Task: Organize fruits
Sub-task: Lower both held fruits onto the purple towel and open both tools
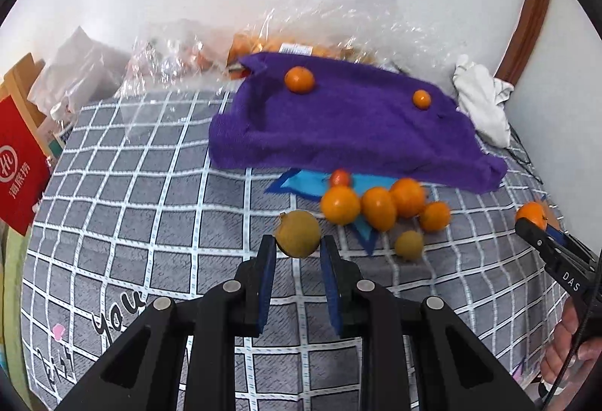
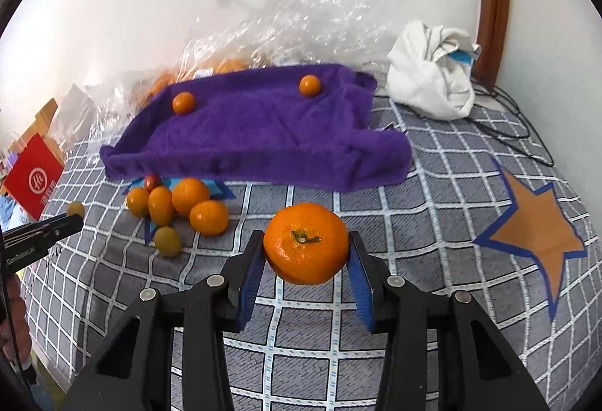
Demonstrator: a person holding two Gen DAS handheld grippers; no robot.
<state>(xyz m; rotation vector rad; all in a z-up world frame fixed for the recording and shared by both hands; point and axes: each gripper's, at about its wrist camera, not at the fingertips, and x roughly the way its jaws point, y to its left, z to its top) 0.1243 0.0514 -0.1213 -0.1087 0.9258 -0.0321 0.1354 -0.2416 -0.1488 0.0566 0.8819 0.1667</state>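
Two small oranges (image 2: 183, 102) sit on the fuzzy purple towel (image 2: 256, 132). Left tool (image 1: 297, 253) pinches a dull yellow-green fruit (image 1: 297, 233), right tool (image 2: 305, 253) clamps a glossy mandarin (image 2: 305, 243), both above the checked bedsheet (image 2: 432, 185); seven more fruits (image 2: 188, 194) huddle below the towel.

Purple towel (image 2: 256, 136): fuzzy matt terry cloth. Checked bedsheet (image 2: 432, 193): soft woven fabric. Mandarin (image 2: 305, 243): glossy dimpled peel. Clear plastic bag (image 1: 320, 23): crinkled, shiny. Gripper pads (image 2: 250, 279): blue, ribbed.

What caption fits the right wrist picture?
Right gripper clasping a stemmed mandarin above a checked bedsheet, purple towel behind.
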